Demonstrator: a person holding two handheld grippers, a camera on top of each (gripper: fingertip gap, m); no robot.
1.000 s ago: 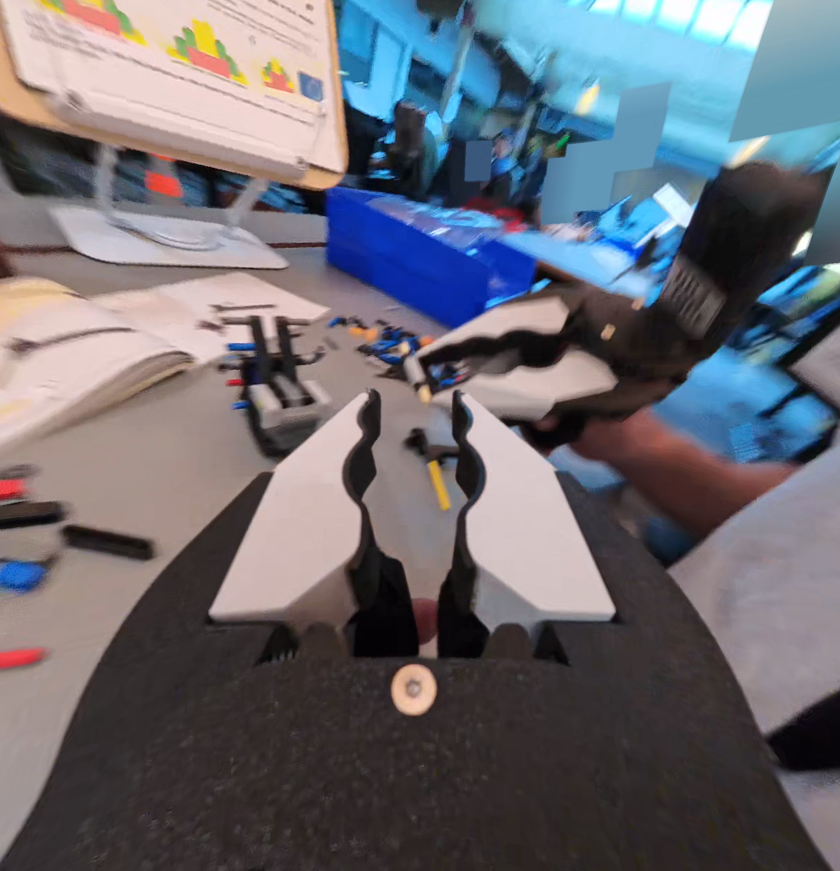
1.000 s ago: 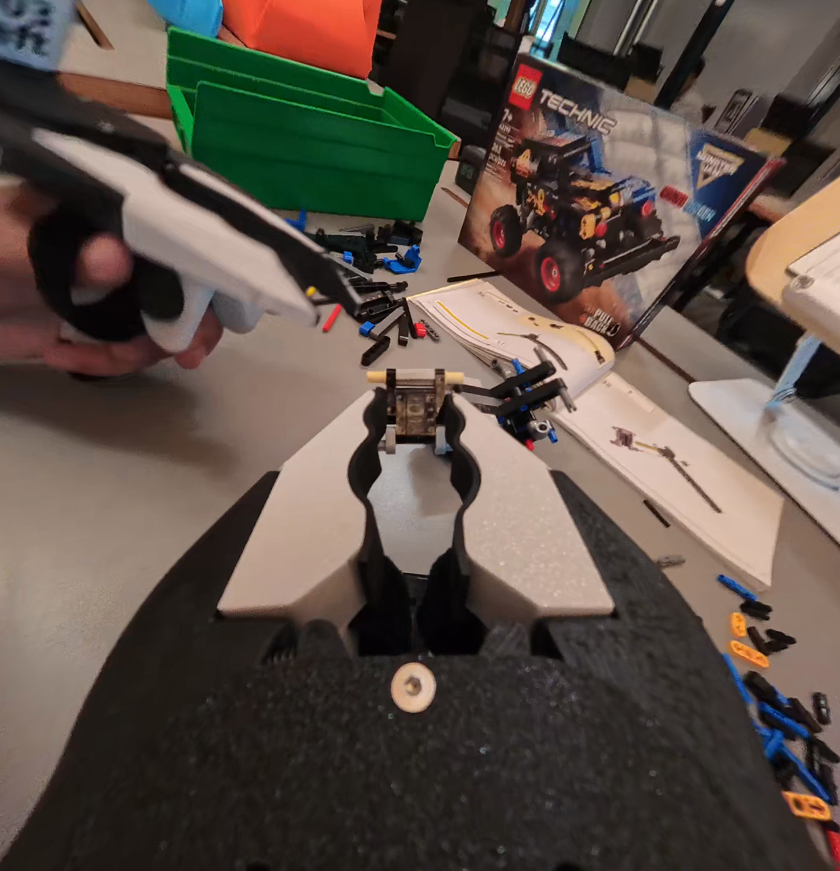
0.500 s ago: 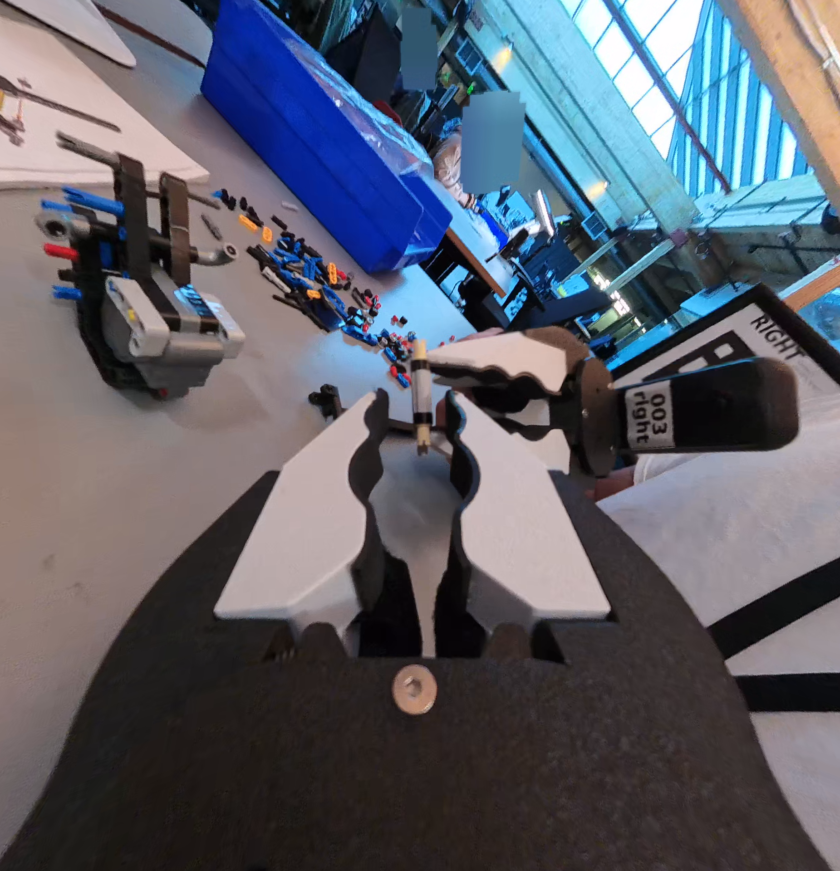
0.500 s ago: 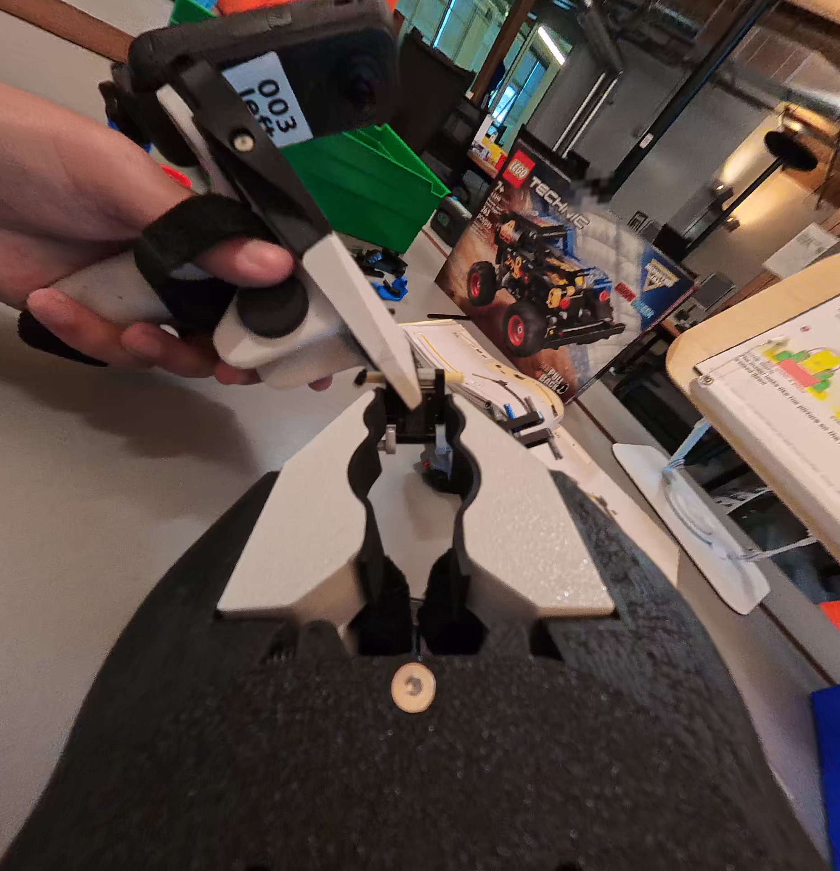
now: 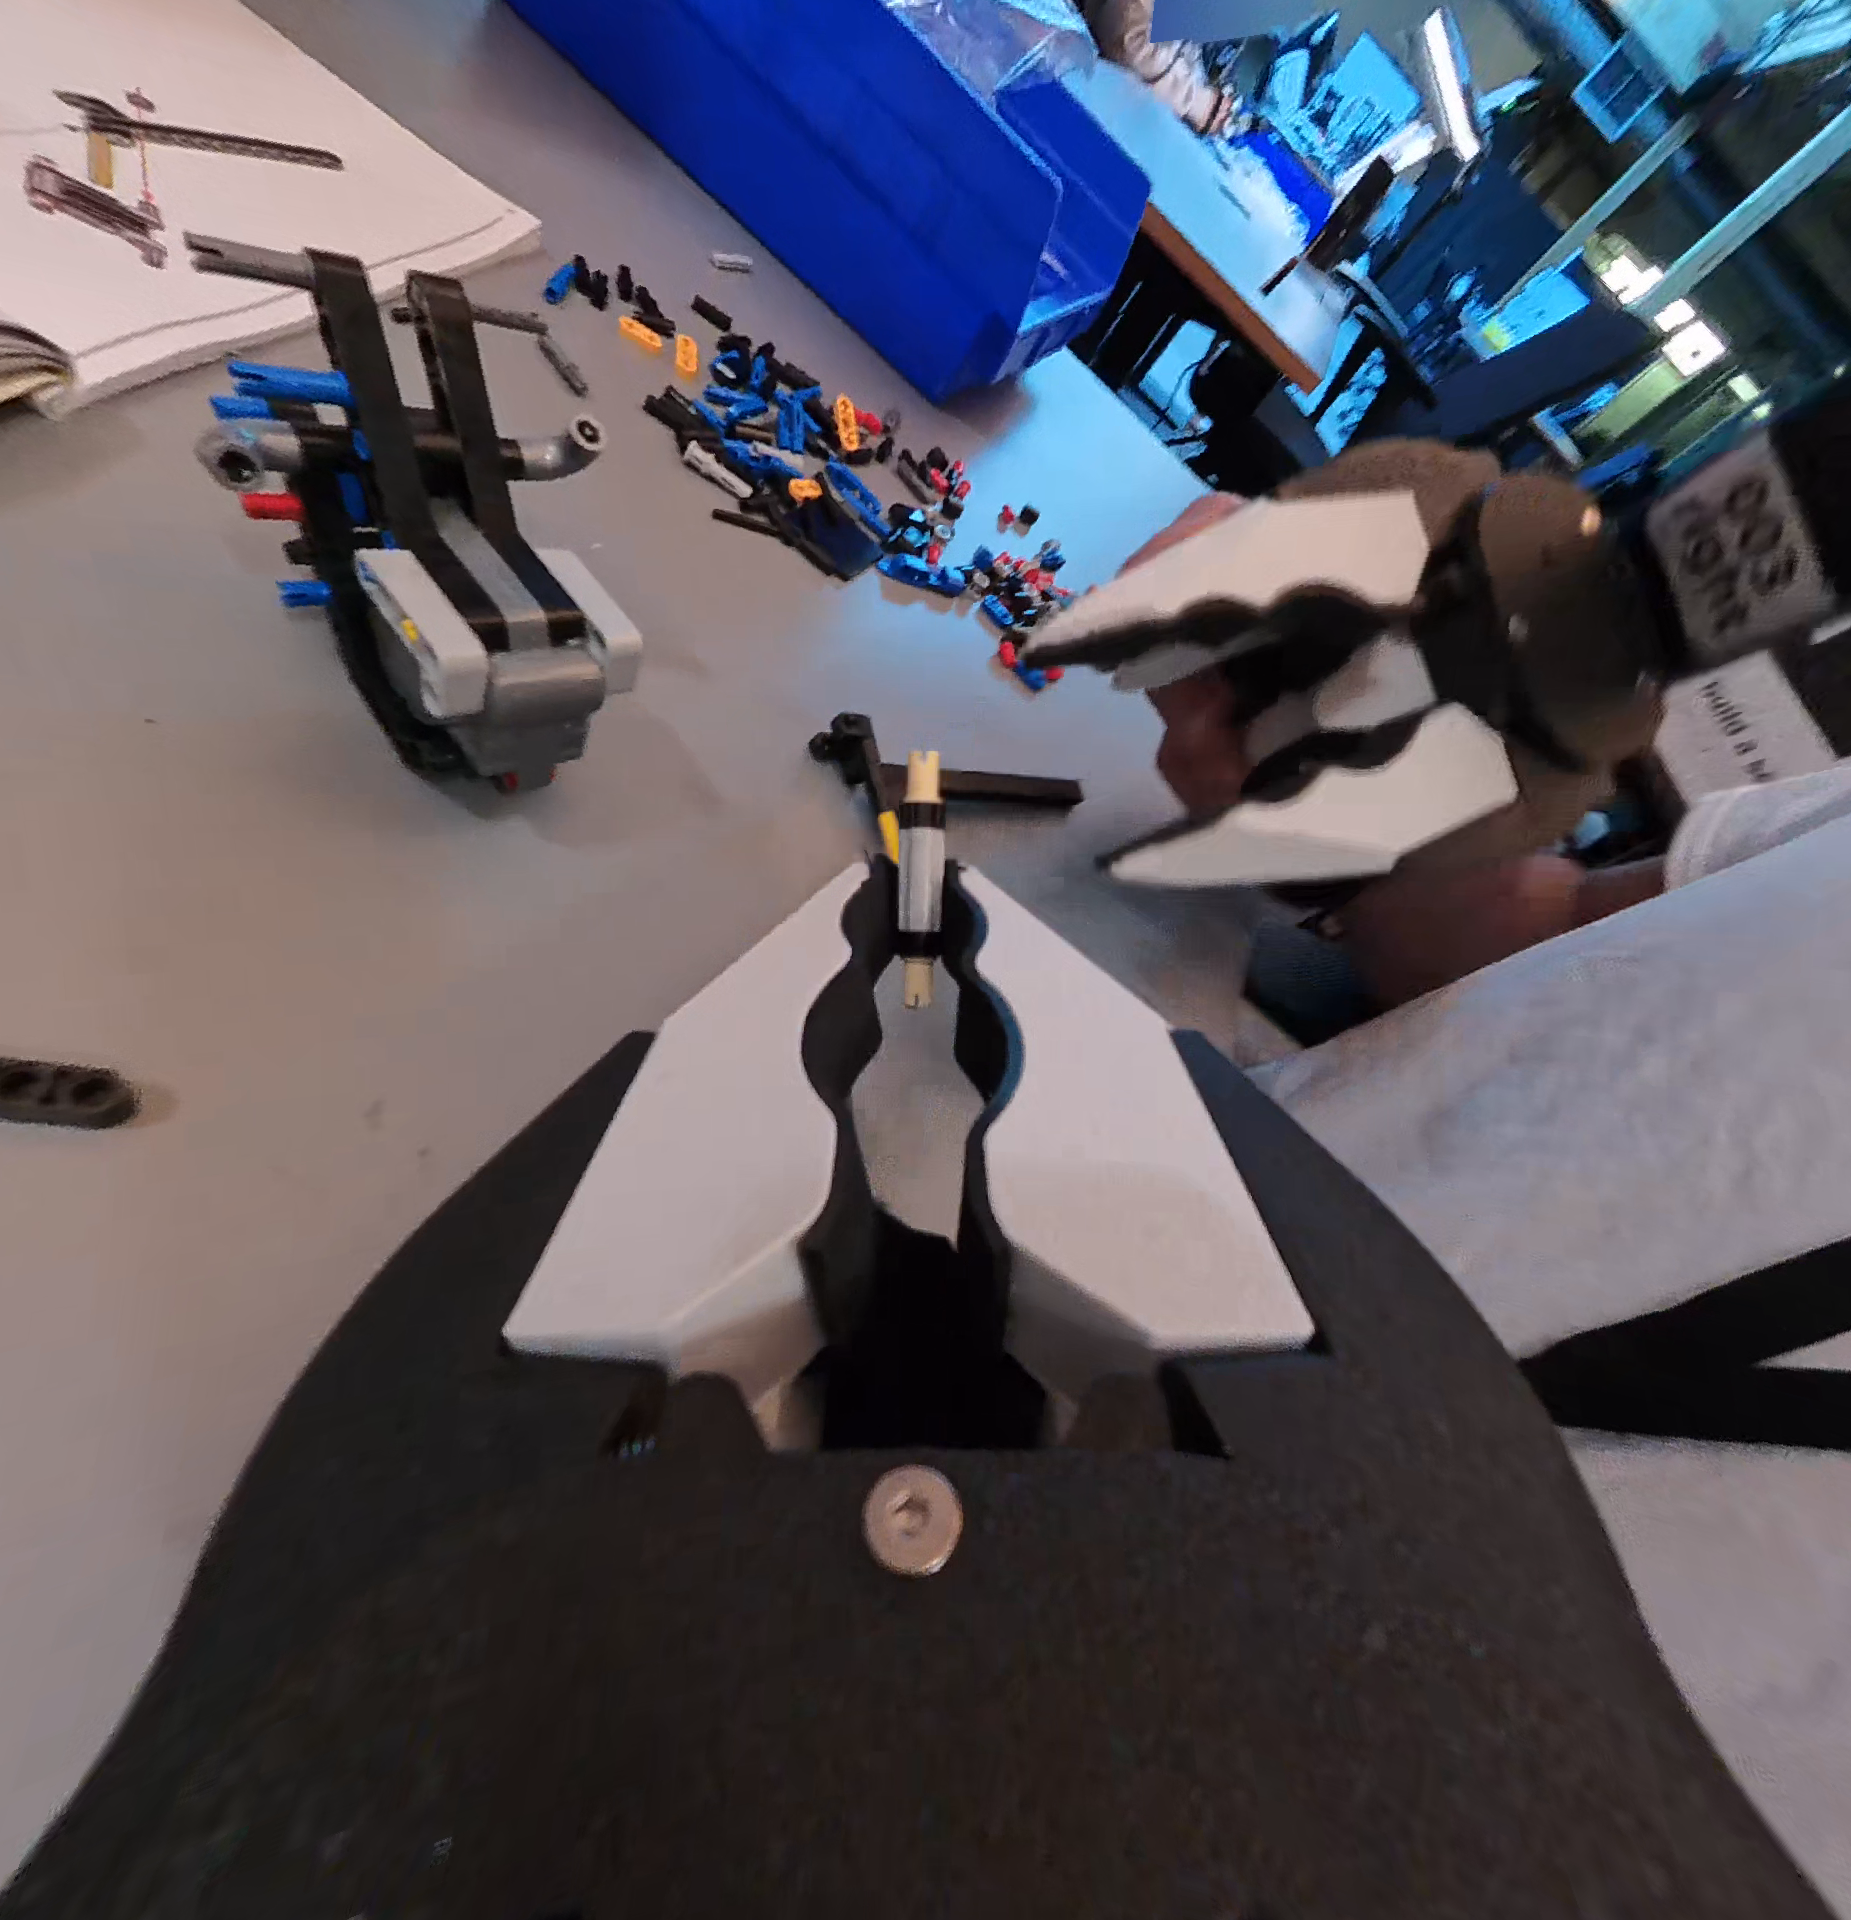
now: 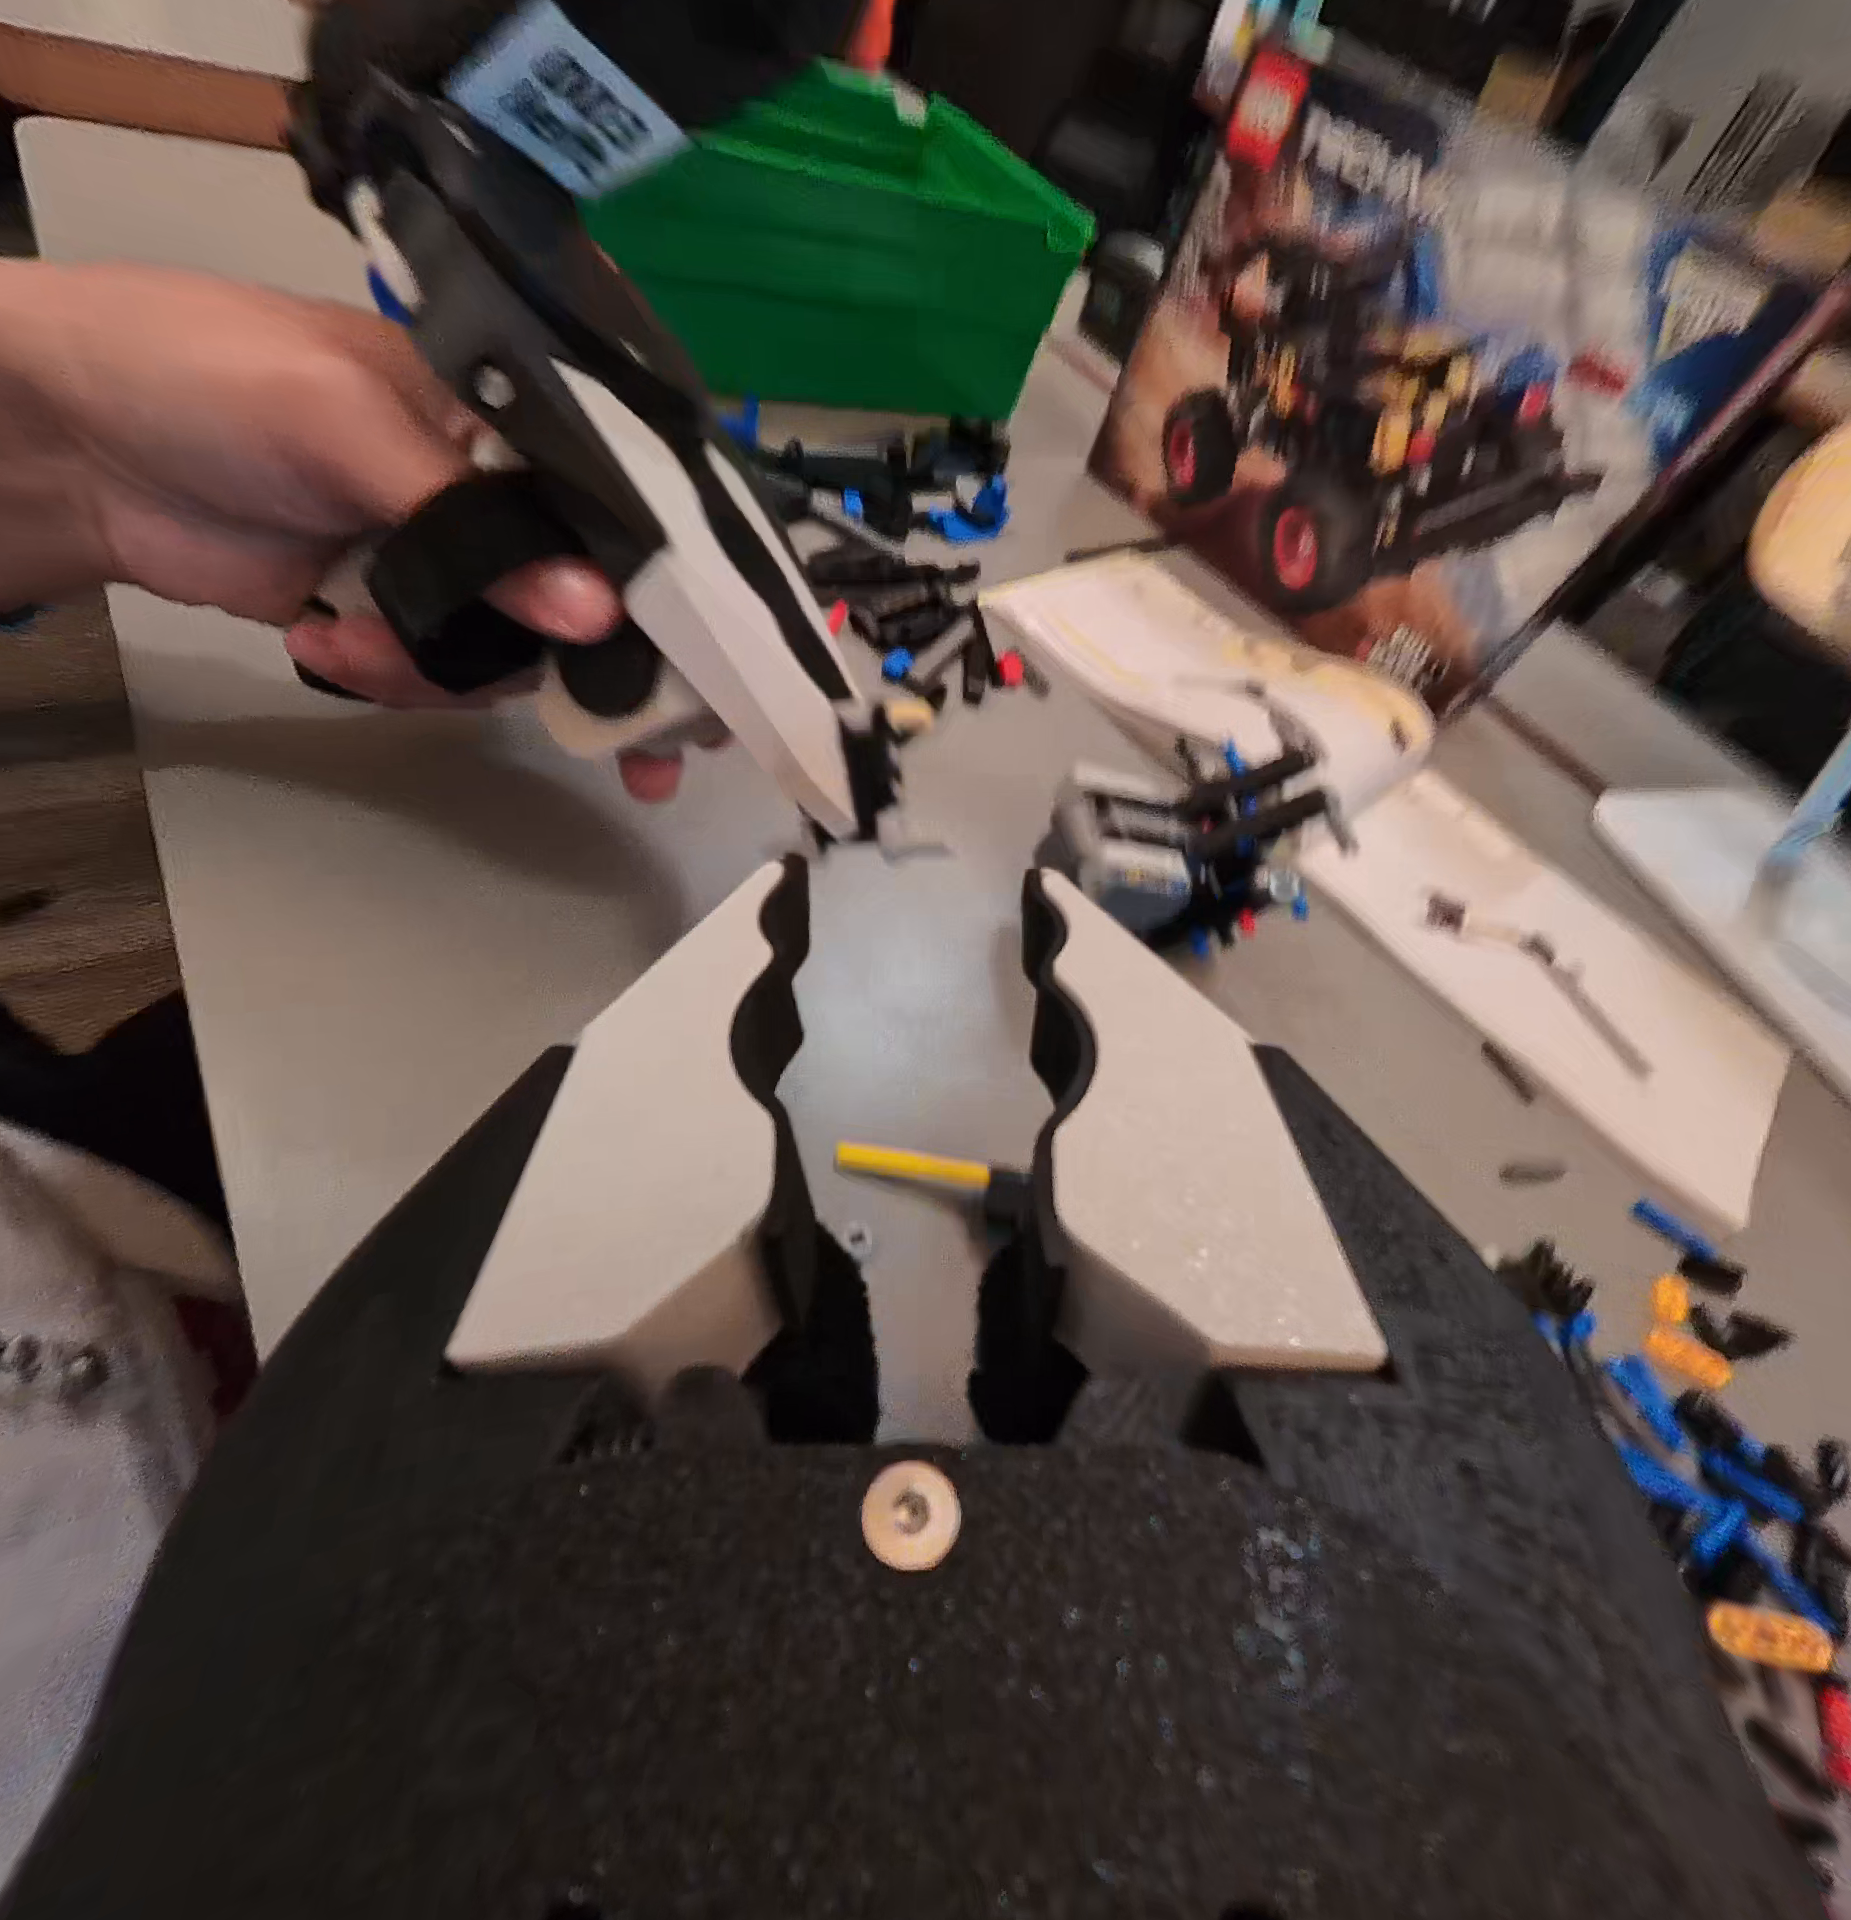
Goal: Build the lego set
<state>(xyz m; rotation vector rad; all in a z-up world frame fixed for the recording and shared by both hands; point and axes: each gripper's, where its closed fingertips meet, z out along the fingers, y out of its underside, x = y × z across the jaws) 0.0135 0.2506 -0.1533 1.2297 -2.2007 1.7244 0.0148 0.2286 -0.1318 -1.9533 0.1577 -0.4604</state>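
My left gripper (image 5: 919, 883) is shut on a small grey and black piece with tan pins (image 5: 921, 831) and holds it above the table. In the right wrist view, the left gripper (image 6: 856, 810) shows in a hand at upper left, with the piece (image 6: 885, 743) at its tips. My right gripper (image 6: 916, 883) is open and empty, just short of the left gripper's tips. It also shows open at the right of the left wrist view (image 5: 1066, 758). The part-built black, grey and blue chassis (image 5: 453, 582) (image 6: 1181, 842) lies on the table.
A black piece with a yellow axle (image 5: 942, 784) (image 6: 910, 1164) lies on the table under the grippers. Loose small parts (image 5: 848, 478) (image 6: 1710, 1455) lie in piles. Also here are an open instruction booklet (image 6: 1212, 655), the set's box (image 6: 1420, 364), a green bin (image 6: 827, 260), a blue bin (image 5: 848, 156) and a black beam (image 5: 48, 1091). Left and right tips are no more than a few centimetres apart.
The small piece has passed from my right gripper to my left. The left gripper shut on it; the right opened and drew back.
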